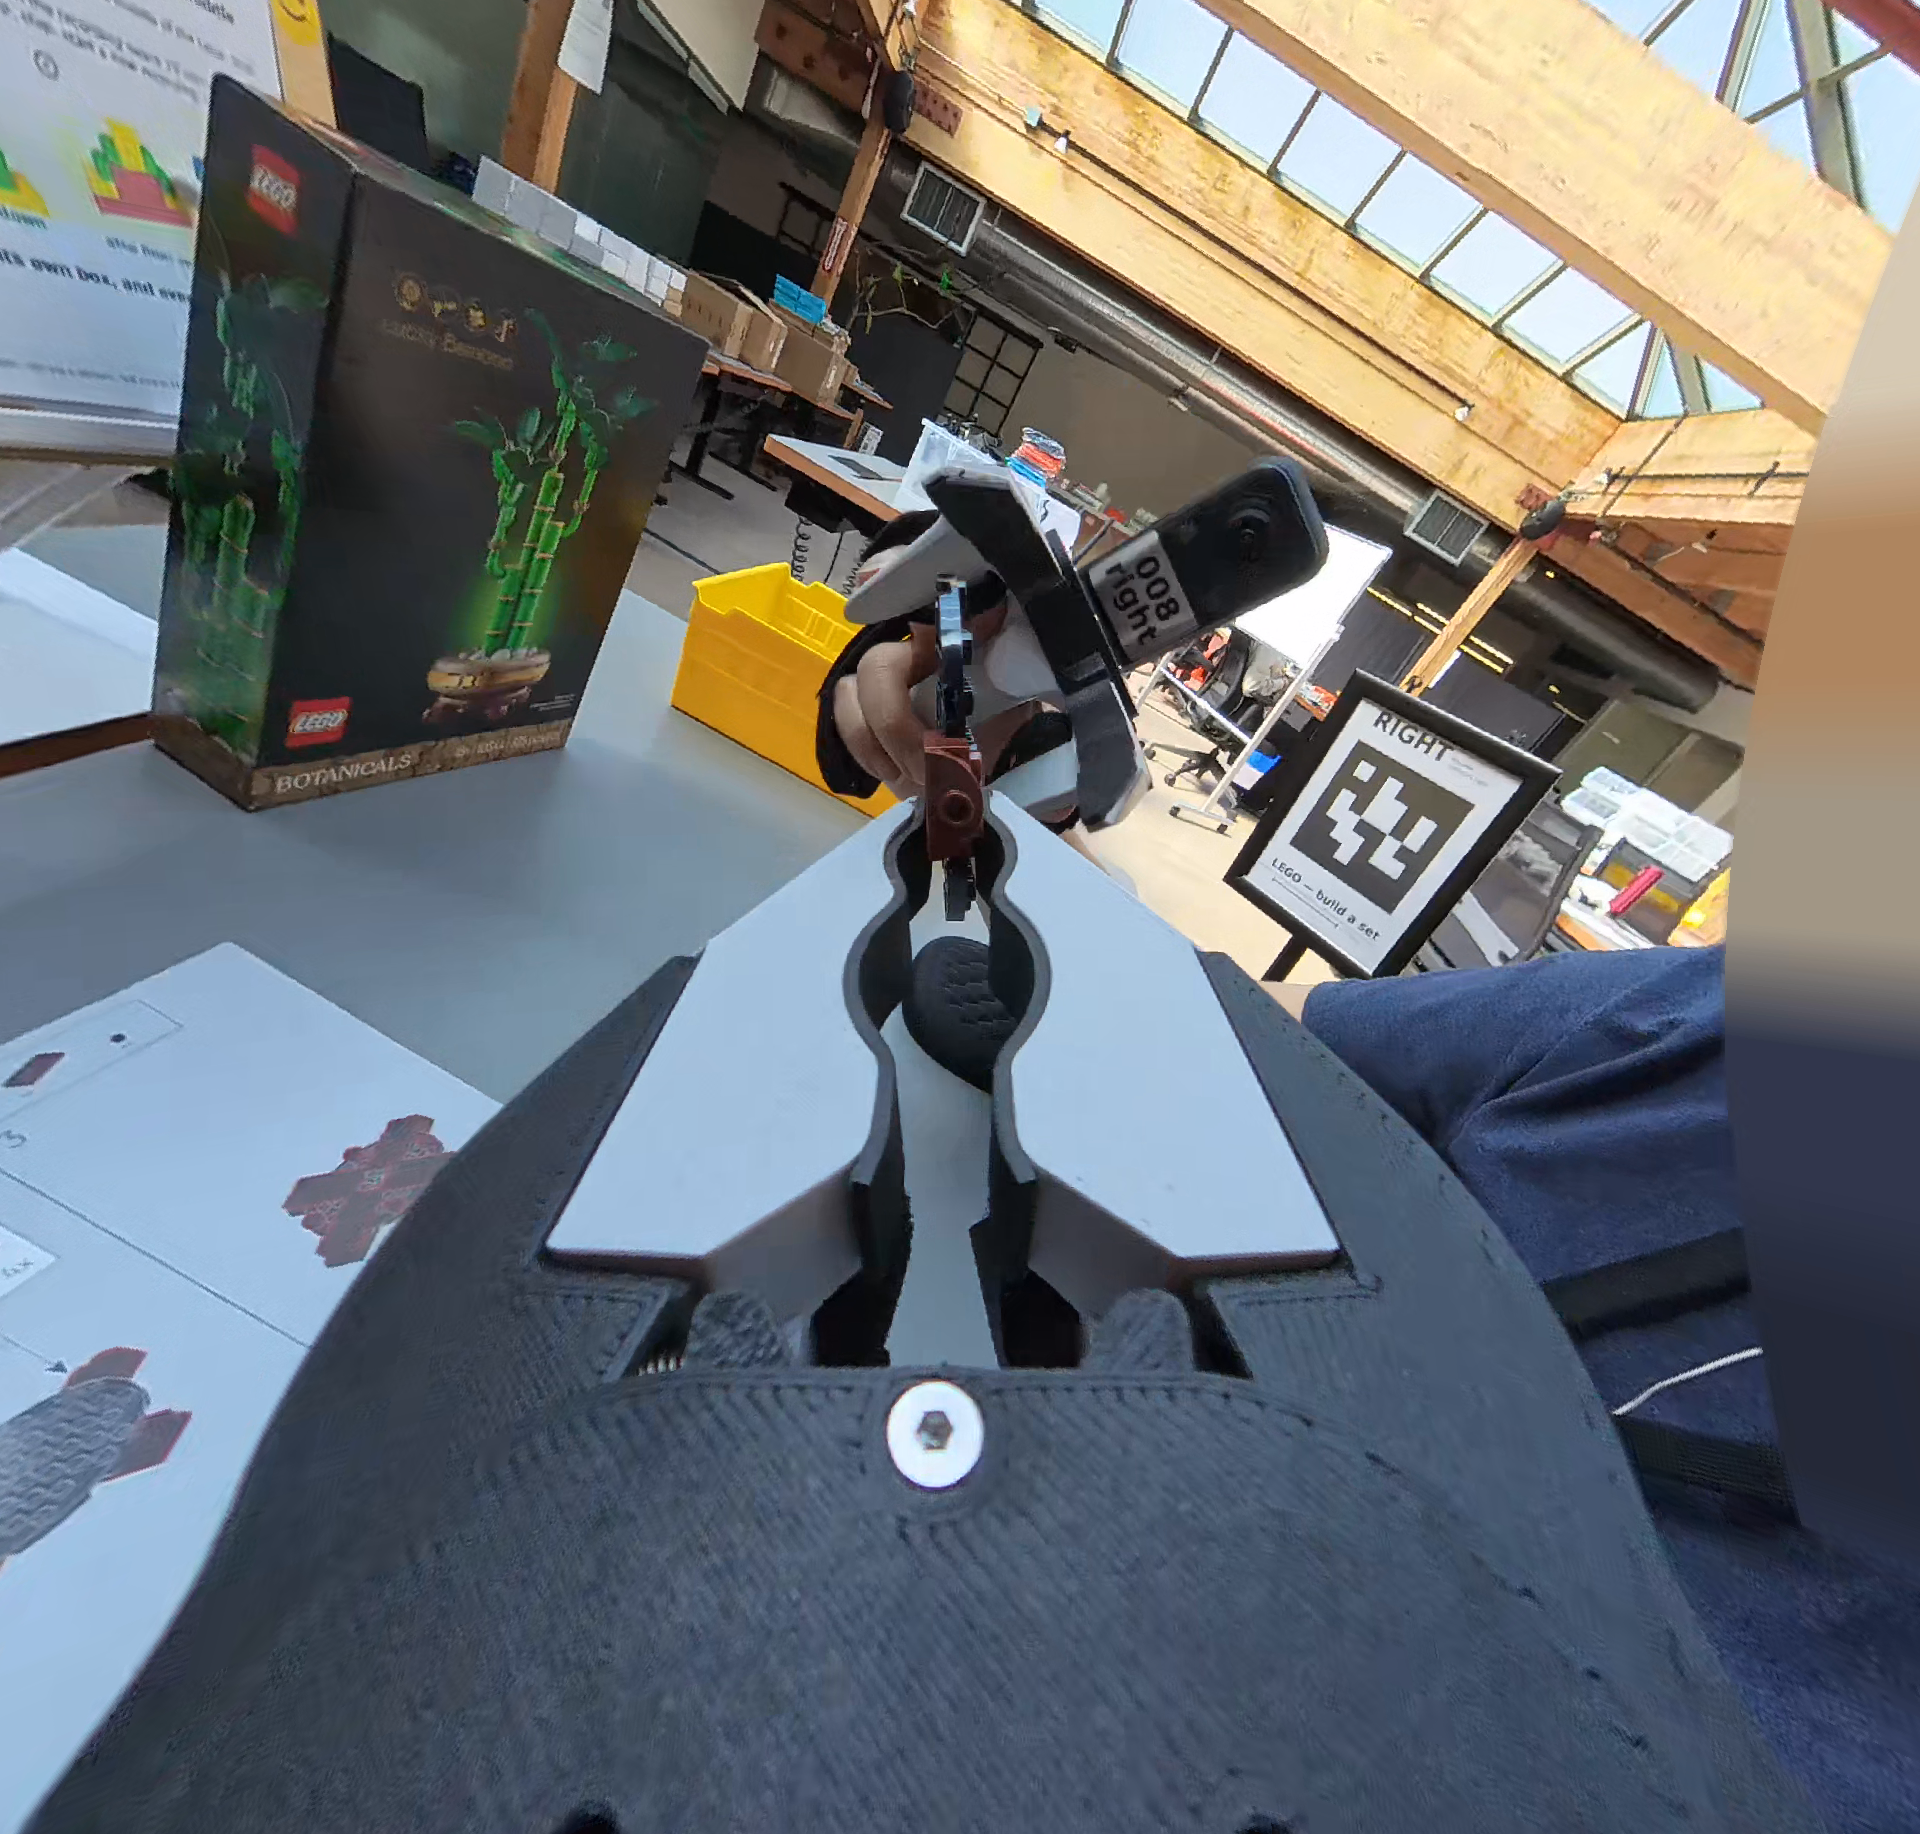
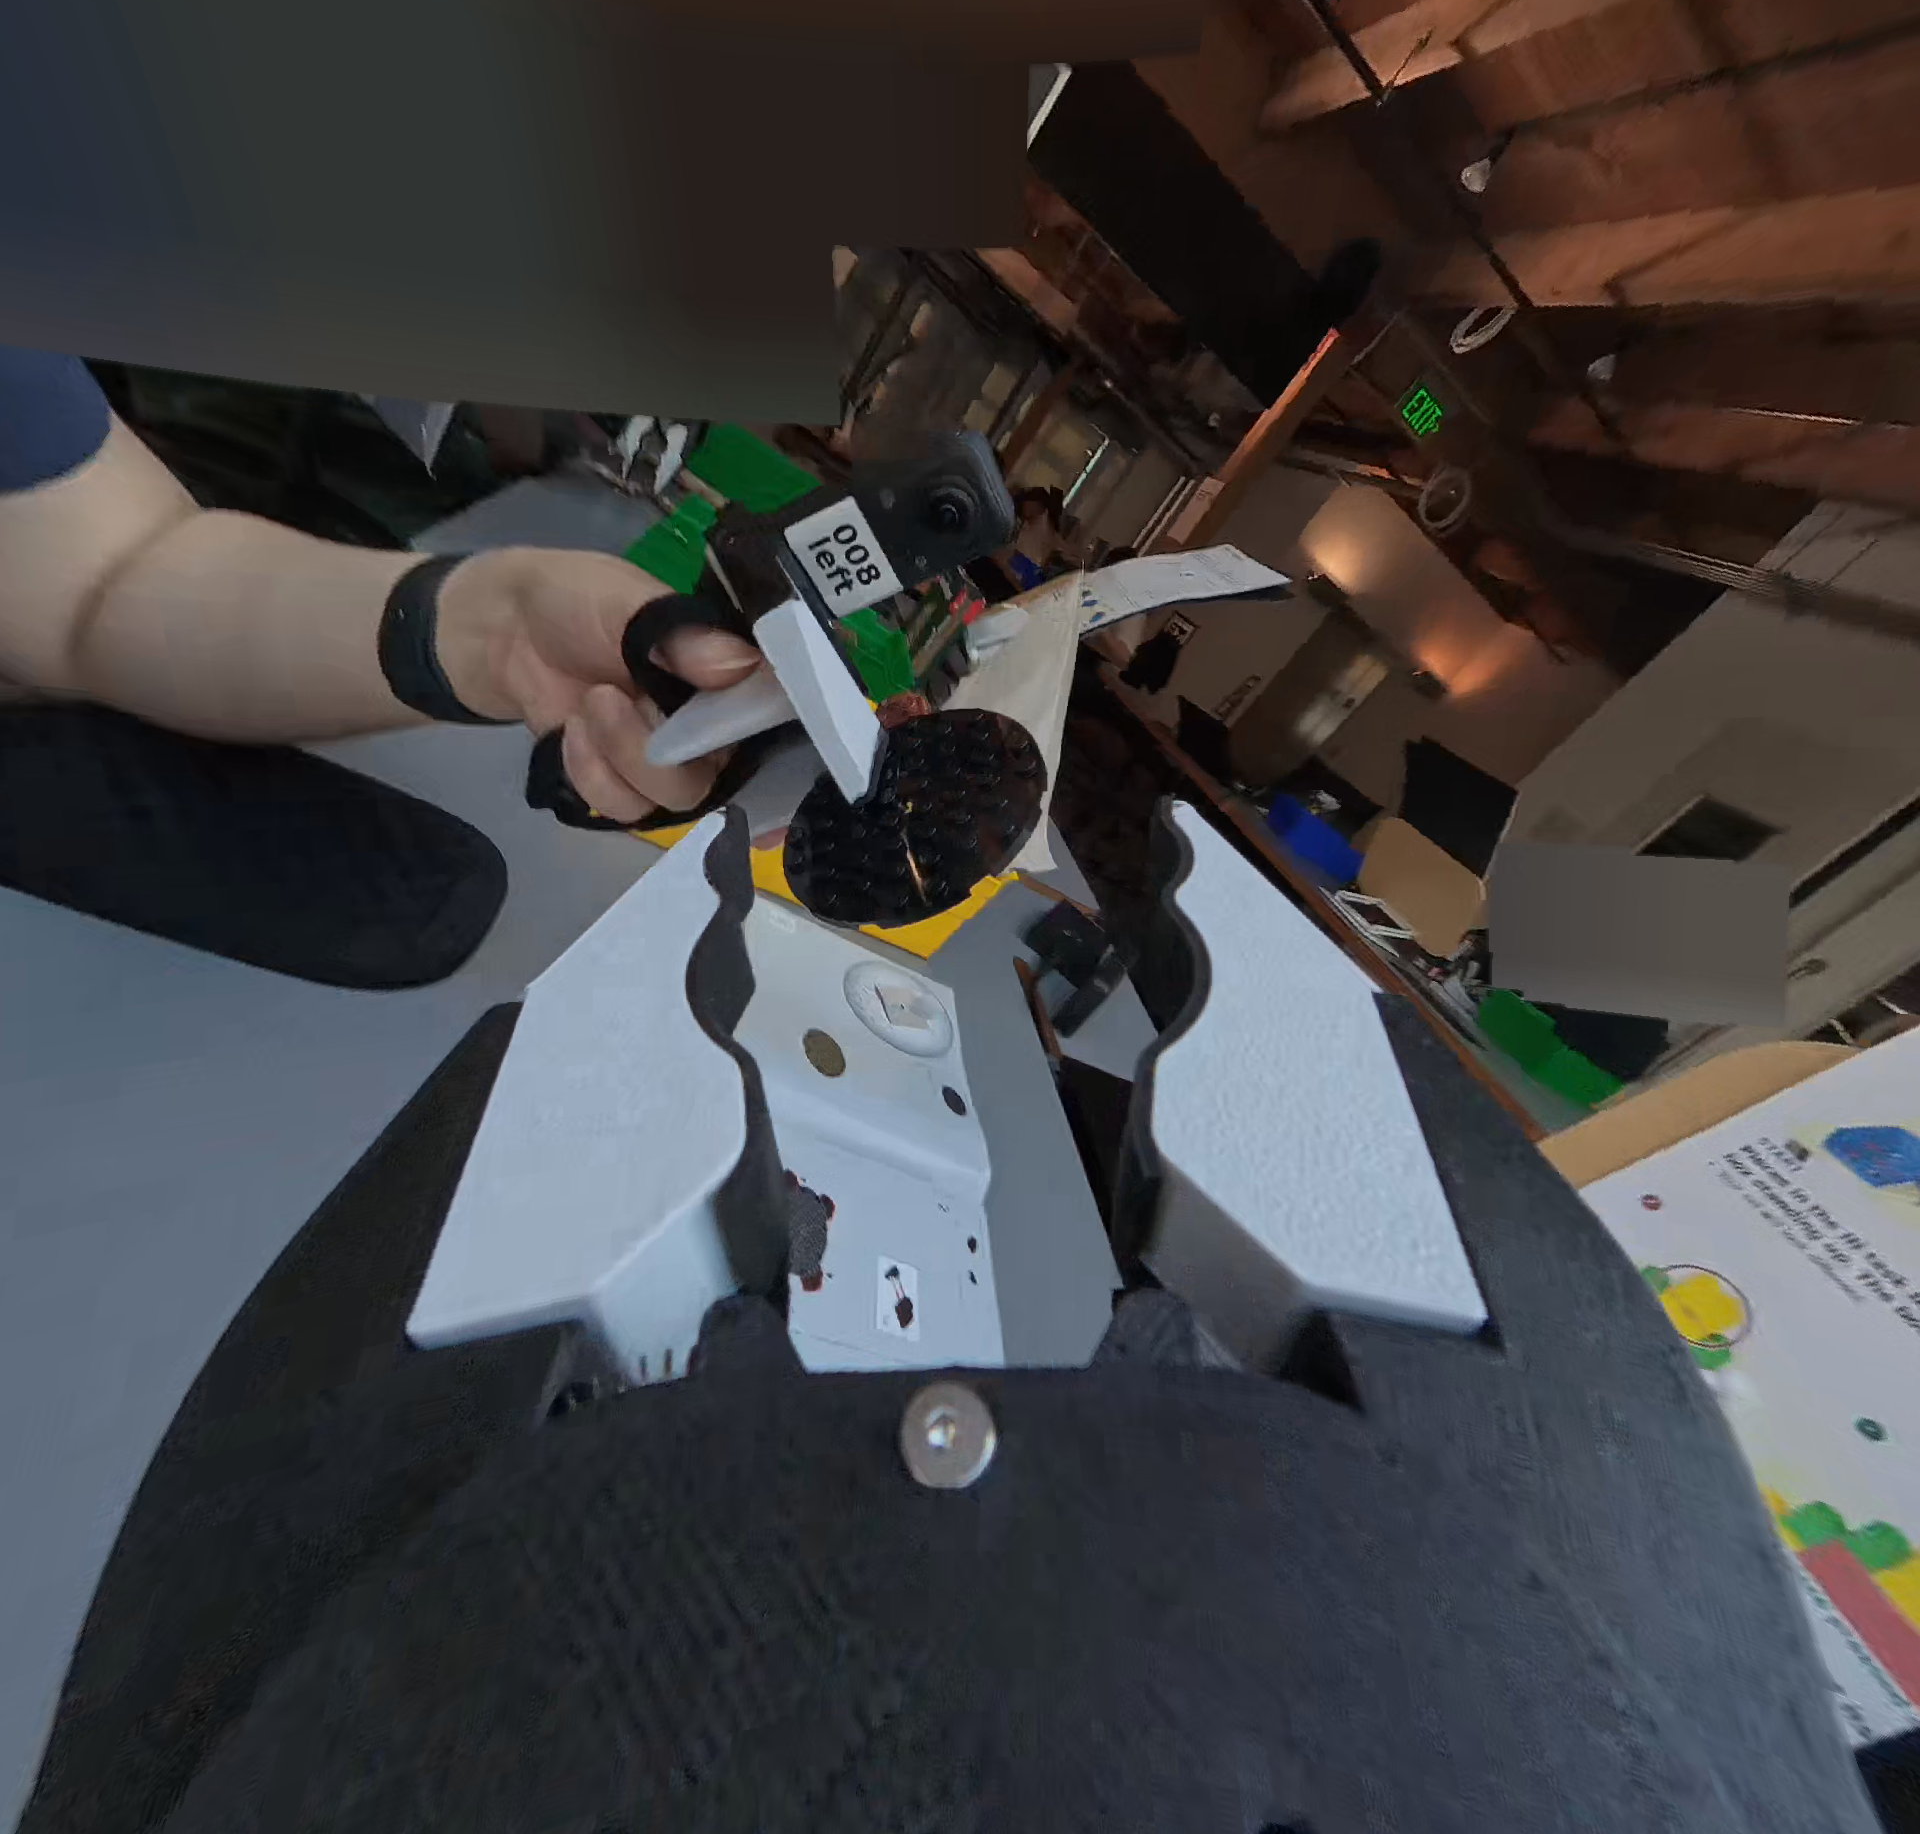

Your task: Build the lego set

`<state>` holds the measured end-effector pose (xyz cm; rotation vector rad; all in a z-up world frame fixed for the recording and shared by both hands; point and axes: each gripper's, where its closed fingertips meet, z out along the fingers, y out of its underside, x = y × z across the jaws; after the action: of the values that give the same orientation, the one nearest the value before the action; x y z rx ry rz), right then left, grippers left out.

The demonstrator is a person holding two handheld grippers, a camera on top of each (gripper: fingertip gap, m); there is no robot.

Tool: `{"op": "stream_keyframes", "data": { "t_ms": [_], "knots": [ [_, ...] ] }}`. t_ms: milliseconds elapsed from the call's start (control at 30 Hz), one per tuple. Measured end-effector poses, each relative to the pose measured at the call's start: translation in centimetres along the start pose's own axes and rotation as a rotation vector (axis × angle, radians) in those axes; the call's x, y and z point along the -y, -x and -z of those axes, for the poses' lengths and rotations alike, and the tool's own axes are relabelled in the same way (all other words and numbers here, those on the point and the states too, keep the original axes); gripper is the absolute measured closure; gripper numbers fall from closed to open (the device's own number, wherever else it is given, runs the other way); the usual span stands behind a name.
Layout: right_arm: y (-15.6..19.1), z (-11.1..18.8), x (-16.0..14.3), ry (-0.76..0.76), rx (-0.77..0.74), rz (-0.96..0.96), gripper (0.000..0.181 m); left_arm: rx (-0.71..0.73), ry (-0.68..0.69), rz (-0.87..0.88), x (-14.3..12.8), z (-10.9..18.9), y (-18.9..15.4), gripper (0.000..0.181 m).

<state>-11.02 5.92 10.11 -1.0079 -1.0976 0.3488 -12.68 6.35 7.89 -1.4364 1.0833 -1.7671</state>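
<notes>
My left gripper (image 1: 951, 849) is shut on a black round plate (image 1: 953, 662), held on edge above the table, with a reddish-brown brick (image 1: 954, 797) attached at the fingertips. In the right wrist view the plate (image 2: 914, 828) faces me studs-on, gripped by the left gripper (image 2: 868, 776), with the brown brick (image 2: 902, 709) at its top rim. My right gripper (image 2: 951, 849) is open and empty, its fingers either side of the plate and just short of it. It also shows in the left wrist view (image 1: 987, 683), behind the plate.
A dark set box (image 1: 416, 475) stands at the back left. A yellow bin (image 1: 769, 662) sits behind the grippers. The instruction booklet (image 1: 208, 1161) lies open on the grey table (image 1: 468, 901). A framed sign (image 1: 1392, 828) stands to the right. A poster (image 2: 1787, 1317) lies at the right edge. My two grippers' fingertips are within a few centimetres of each other.
</notes>
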Motion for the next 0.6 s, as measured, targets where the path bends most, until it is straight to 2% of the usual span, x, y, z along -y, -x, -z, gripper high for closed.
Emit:
{"op": "stream_keyframes", "data": {
  "t_ms": [67, 200, 333, 600],
  "knots": [
    [0.6, -0.6, -1.2, 0.099, -0.003, 0.090, 0.095, -0.026, 0.002, 0.072, -0.3, -0.2, 0.1, 0.176],
    [1.2, -1.5, -2.4, 0.180, -0.040, 0.258, 0.101, -0.060, 0.009, 0.171, -0.8, -0.4, 0.5, 0.176],
    [1.3, -2.0, -3.6, 0.245, -0.054, 0.293, 0.117, -0.078, 0.025, 0.211, -1.2, -0.5, 0.6, 0.176],
    [0.6, -2.1, -4.4, 0.266, -0.094, 0.282, 0.118, -0.024, 0.022, 0.166, -1.2, -0.5, 1.5, 0.168]
  ]
}}
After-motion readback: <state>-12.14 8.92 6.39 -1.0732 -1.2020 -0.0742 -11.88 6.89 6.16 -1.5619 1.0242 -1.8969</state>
